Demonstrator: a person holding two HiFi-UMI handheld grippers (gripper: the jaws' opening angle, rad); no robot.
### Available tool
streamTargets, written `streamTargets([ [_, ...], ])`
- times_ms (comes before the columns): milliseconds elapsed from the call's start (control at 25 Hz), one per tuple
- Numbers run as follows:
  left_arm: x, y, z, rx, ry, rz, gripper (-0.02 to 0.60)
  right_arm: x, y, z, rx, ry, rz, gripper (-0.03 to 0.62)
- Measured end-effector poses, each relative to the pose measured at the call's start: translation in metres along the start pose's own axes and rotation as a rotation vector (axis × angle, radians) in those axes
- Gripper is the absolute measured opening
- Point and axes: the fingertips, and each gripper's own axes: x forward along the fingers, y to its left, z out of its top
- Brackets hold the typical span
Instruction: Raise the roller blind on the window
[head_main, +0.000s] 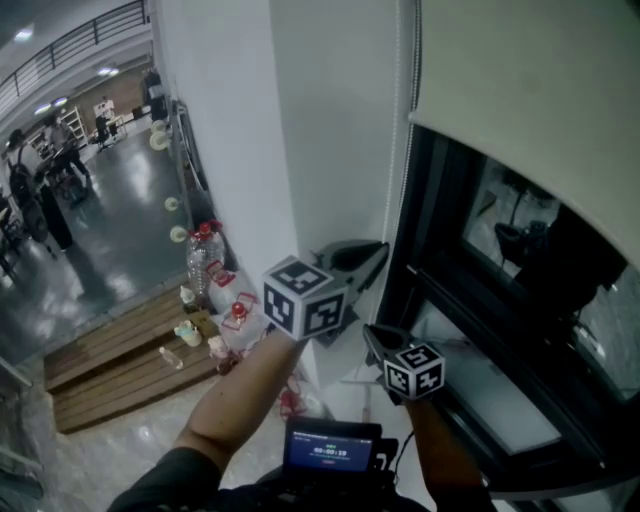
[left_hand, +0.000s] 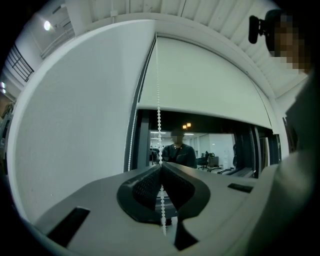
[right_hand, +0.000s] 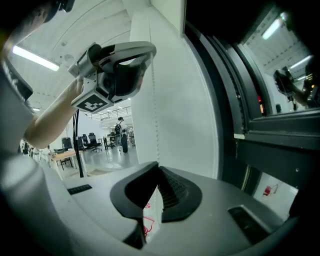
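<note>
1. Both sets of fingers are closed: left gripper (left_hand: 161, 167) is pinched on bead chain (left_hand: 159, 115).
2. Right gripper (right_hand: 157, 167) is shut on same bead chain, lower down.
3. Roller blind (head_main: 540, 100) is seen part-raised over window (head_main: 500, 230), at right.

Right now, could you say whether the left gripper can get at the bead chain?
Yes, it seems so: the left gripper is shut on the bead chain, with nothing in the way.

Left claw (left_hand: 161, 167) higher than right claw (right_hand: 157, 167), jaws of both pressed tight together.
</note>
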Motion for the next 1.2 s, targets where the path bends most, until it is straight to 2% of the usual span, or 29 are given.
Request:
streamTargets([
  [440,0.0,0.005,-0.065,-0.005,0.074,0.015,-0.003,0.011,-0.014,-0.06,0.083,0.098,-0.018,0.0],
  [600,0.002,0.001,-0.072,-0.033,0.085,-0.005,-0.003,0.01,-0.016,-0.062,0.1,0.106,-0.023,0.002],
  [800,0.004,0.002,-0.071,-0.004,0.088,0.005,-0.003,0.01,-0.018,-0.061,0.095,0.108,-0.023,0.003],
  [880,0.005,0.004,-0.07,-0.006,0.082,0.011,-0.003,0.007,-0.02,-0.059,0.059,0.126,-0.049,0.008],
  [1000,0.003,0.002,-0.069,-0.01,0.08,0.006,-0.003,-0.006,-0.019,-0.044,-0.024,0.117,-0.075,0.047],
  [1080,0.004,0.002,-0.069,-0.014,0.078,0.006,-0.003,-0.021,-0.017,-0.017,-0.041,0.056,-0.066,0.093],
  [1200,0.007,0.006,-0.067,-0.026,0.069,0.007,-0.003,-0.048,-0.016,0.043,0.003,-0.077,-0.048,0.108],
])
